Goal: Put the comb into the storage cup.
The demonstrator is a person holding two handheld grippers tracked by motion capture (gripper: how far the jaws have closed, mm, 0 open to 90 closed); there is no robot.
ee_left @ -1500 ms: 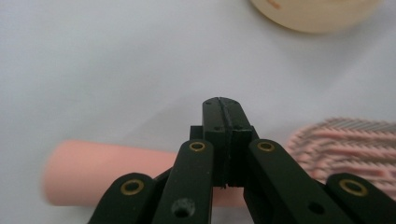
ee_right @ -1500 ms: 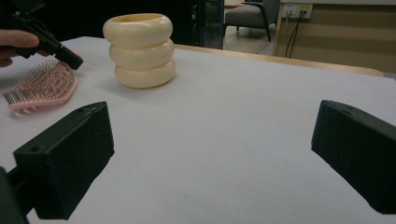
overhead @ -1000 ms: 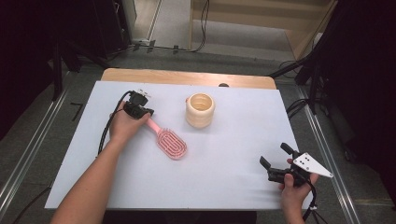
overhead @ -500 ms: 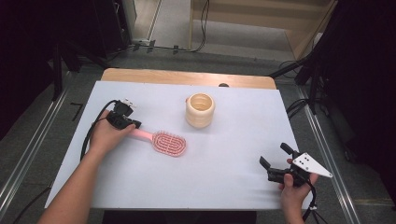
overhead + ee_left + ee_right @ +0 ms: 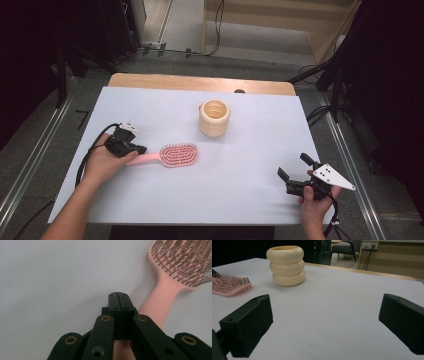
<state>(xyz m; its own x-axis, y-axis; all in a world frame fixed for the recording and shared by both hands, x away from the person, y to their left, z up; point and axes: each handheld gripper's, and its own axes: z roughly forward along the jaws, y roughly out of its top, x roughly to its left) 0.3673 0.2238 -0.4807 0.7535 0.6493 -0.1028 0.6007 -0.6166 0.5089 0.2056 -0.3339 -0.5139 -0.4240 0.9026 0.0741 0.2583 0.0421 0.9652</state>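
From the high view, a pale table top (image 5: 240, 200) carries a pink hairbrush (image 5: 167, 155) lying flat near the centre-left, bristles up, its handle pointing toward 9 o'clock. A cream ribbed cup (image 5: 214, 118) stands upright at about 1 o'clock from the brush head, apart from it. The left gripper (image 5: 134, 148) sits at the end of the brush handle, held by the person's left hand (image 5: 102, 162); whether its jaws pinch the handle cannot be told here. The right gripper (image 5: 296, 171) hovers near the table's 4 o'clock corner, well apart from brush and cup, its jaws spread, with the grey plate (image 5: 332, 176) on top and the right hand (image 5: 315, 205) below it. In the left gripper view, the left gripper (image 5: 119, 298) has its jaws pressed together with nothing visible between them, and the hairbrush (image 5: 172, 275) runs from beneath the jaws toward 1 o'clock. In the right gripper view, the right gripper (image 5: 324, 322) has its jaws wide apart over bare table; the cup (image 5: 286, 265) stands at 11 o'clock, with the brush head (image 5: 229, 285) at 9 o'clock beside it.
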